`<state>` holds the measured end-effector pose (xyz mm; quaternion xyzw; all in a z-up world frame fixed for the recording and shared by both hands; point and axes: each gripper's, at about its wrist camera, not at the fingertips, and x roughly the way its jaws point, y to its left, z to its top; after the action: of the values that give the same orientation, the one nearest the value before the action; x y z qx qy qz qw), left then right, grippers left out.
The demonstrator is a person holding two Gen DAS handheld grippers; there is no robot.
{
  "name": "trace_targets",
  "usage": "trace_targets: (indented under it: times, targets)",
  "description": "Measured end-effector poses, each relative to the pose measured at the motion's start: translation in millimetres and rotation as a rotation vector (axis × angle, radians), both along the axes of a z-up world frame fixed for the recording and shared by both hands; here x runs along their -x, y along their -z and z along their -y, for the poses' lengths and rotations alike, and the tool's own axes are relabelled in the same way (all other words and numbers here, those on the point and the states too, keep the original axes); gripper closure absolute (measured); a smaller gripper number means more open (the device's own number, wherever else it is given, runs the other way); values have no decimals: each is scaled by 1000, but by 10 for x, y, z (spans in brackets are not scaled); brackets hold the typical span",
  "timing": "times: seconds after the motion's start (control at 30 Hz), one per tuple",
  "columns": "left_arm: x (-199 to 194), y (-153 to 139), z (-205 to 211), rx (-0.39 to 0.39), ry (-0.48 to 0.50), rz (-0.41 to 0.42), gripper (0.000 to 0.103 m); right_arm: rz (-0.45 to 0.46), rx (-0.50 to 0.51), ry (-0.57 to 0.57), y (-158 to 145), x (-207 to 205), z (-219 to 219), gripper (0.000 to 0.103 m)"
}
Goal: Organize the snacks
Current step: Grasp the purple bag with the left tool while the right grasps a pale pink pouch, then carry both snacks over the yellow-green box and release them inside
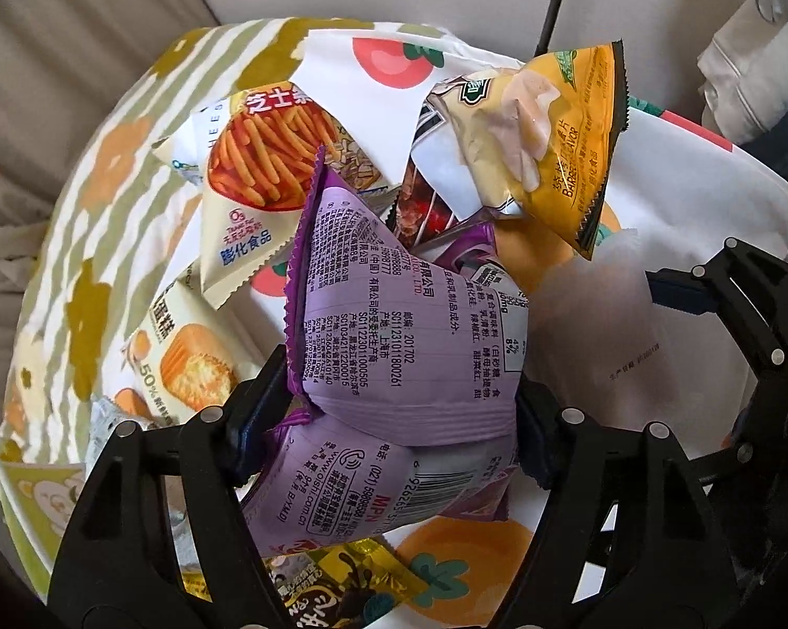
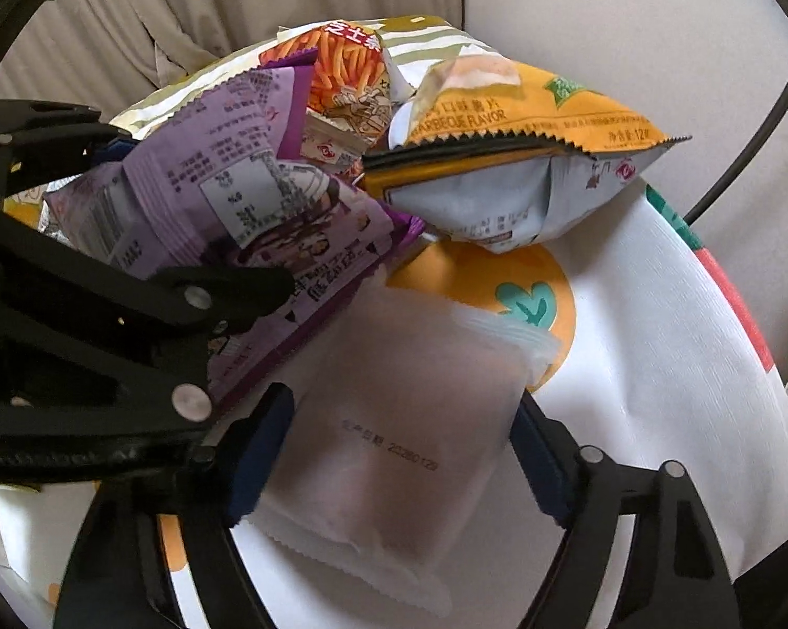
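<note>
Left gripper point(image 1: 409, 409) pinches a puffy purple snack bag point(image 1: 404, 325) reading "201702"; right gripper point(image 2: 401, 451) clamps a frosted translucent packet point(image 2: 399, 440); orange bag point(image 2: 525, 110) reads "BARBEQUE FLAVOR".

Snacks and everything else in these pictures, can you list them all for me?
Purple packet: one, lilac, between the left gripper's fingers.
Frosted packet: one, cloudy white, between the right gripper's fingers.
Yellow chip bag: one, yellow-orange, propped at the back of the pile.
Cheese stick bag: one, cream with orange sticks, back left.
Cake packet: one, cream, left.
Chocolate packet: one, gold and brown, nearest the camera.
Cloth: one, white with fruit prints, under everything.
Left gripper: black, shut on the purple packet.
Right gripper: black, shut on the frosted packet.
</note>
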<state>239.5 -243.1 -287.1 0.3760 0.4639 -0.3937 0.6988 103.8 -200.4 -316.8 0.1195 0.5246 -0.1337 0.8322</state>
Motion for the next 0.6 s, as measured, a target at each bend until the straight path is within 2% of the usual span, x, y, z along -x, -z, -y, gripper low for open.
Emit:
trace_targets:
  times: [0.07, 0.3, 0.5, 0.6]
  targets:
    - [31, -30, -28, 1, -6, 2, 32, 4, -7, -2, -3, 21, 27, 32]
    - [134, -224, -122, 25, -52, 17, 32, 22, -44, -6, -97, 178, 107, 34]
    - [229, -518, -278, 69, -132, 28, 32, 58, -46, -31, -383, 406, 242, 34]
    - [275, -776, -434, 113, -198, 42, 32, 80, -33, -61, -595, 444, 280, 34]
